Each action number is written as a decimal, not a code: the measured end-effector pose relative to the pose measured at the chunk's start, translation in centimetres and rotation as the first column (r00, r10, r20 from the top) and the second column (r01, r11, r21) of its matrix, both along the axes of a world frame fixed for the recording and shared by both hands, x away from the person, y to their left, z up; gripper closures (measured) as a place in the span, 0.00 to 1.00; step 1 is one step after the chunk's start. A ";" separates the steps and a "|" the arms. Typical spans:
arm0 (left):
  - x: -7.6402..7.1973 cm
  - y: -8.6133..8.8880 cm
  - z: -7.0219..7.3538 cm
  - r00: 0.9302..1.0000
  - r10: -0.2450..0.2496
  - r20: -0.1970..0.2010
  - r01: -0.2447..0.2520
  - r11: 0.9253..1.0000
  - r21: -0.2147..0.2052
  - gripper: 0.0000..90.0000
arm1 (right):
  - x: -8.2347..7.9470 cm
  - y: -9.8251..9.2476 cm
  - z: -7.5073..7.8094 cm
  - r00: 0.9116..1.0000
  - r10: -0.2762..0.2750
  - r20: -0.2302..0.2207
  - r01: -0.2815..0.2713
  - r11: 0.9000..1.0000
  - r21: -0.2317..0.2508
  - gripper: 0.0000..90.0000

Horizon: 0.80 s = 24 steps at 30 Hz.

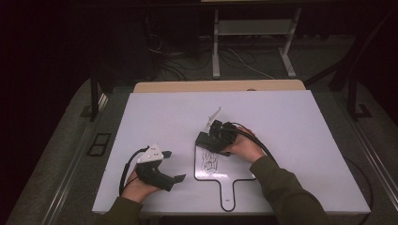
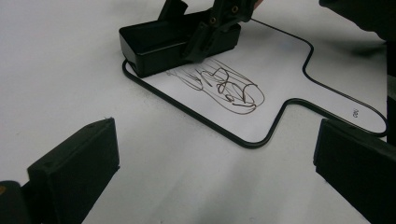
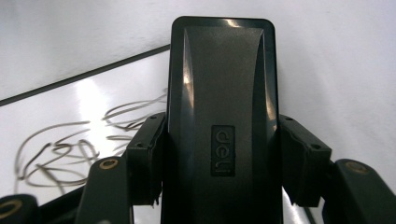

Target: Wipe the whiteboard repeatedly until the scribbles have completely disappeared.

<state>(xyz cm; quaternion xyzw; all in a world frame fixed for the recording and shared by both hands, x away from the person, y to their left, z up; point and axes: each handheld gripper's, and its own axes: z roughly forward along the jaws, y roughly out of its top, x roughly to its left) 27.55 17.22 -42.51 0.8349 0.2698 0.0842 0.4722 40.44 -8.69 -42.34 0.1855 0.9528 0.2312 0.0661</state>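
On the white desk (image 1: 155, 117) lay a small whiteboard (image 1: 212, 174) with a black rim and a short handle that pointed toward the person. Dark scribbles (image 2: 224, 86) covered part of its surface.

The right tongs (image 1: 210, 139) were closed on a black eraser (image 3: 222, 121), one pad pressing on each long side of it. In the right gripper view the eraser stood between the two jaws, with a small embossed label on its back. In the left gripper view the eraser (image 2: 175, 42) rested flat on the far end of the whiteboard (image 2: 289, 79), just beside the scribbles and touching their upper edge. The person's right hand (image 1: 245, 146) held the tool over the board.

The left tongs (image 1: 173, 166) were open, and nothing was between the jaws. They were on the desk to the left of the whiteboard, near it but apart from it, and they pointed toward the board. The left hand (image 1: 136, 188) held them near the front edge of the desk.
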 end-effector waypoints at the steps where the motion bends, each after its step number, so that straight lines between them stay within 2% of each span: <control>1: 0.0 0.0 0.0 1.000 -0.002 0.000 0.002 1.000 0.000 0.00 | 0.1 0.0 0.0 1.000 -0.015 -0.006 0.015 1.000 0.001 0.43; 8: 0.0 -0.1 -0.1 1.000 -0.003 -0.002 0.003 1.000 0.000 0.00 | 0.3 0.2 0.0 1.000 -0.013 0.000 0.013 1.000 0.002 0.43; 12: 0.0 -0.2 0.0 1.000 -0.007 0.000 0.007 1.000 0.004 0.00 | 0.1 0.7 0.0 1.000 -0.012 -0.011 0.012 1.000 0.000 0.43; 24: 0.0 -0.1 0.0 1.000 -0.003 -0.002 0.003 1.000 -0.001 0.00 | -0.5 2.5 0.0 1.000 0.027 -0.009 -0.027 1.000 -0.002 0.43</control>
